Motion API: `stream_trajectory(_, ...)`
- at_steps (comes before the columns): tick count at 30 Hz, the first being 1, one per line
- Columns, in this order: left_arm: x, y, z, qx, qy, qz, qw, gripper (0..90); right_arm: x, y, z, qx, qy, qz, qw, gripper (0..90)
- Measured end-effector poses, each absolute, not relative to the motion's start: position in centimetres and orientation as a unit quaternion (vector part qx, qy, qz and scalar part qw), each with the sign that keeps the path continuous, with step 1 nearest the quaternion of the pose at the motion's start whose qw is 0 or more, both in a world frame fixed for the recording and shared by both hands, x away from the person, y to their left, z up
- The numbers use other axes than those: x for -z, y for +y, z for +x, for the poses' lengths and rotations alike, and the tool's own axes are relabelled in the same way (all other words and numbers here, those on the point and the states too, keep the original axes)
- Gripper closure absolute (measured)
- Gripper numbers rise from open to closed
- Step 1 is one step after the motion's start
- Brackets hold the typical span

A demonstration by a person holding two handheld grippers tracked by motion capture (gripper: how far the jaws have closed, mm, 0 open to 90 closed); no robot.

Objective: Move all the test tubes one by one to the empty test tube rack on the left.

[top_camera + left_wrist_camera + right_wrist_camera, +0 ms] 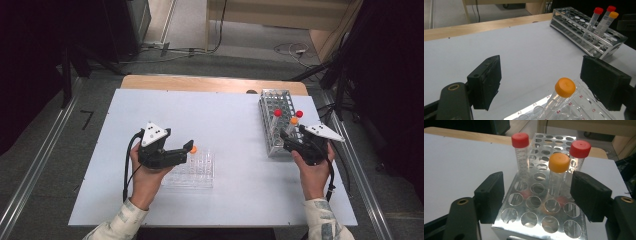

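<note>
My left gripper (541, 82) hangs open around an orange-capped clear tube (560, 93) leaning in the plastic rack (196, 172) near me. My right gripper (537, 195), also open, faces the metal rack (541, 220) at the far right.

Table middle (230, 120) free between clear rack (197, 170) and metal rack (276, 120); capped tubes (278, 113) obstruct.

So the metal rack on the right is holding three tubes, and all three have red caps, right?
Not quite. The metal rack does hold three tubes, but only two have red caps; the third tube's cap is orange. The right gripper view shows this most clearly, with the orange-capped tube standing between the open jaws of the right tool.
</note>
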State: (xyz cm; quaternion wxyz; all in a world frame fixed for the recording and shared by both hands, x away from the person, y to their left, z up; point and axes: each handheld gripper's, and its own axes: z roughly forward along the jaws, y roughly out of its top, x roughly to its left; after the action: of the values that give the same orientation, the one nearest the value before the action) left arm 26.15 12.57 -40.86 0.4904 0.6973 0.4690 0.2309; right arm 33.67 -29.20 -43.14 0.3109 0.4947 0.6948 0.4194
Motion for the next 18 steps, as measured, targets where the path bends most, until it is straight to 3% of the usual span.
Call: stream_trajectory(18,40.9,12.5,26.1,-0.23,0.466,0.699,0.492,18.2,44.7,-29.9,36.1,-0.404,0.685,0.516,0.319,61.9)
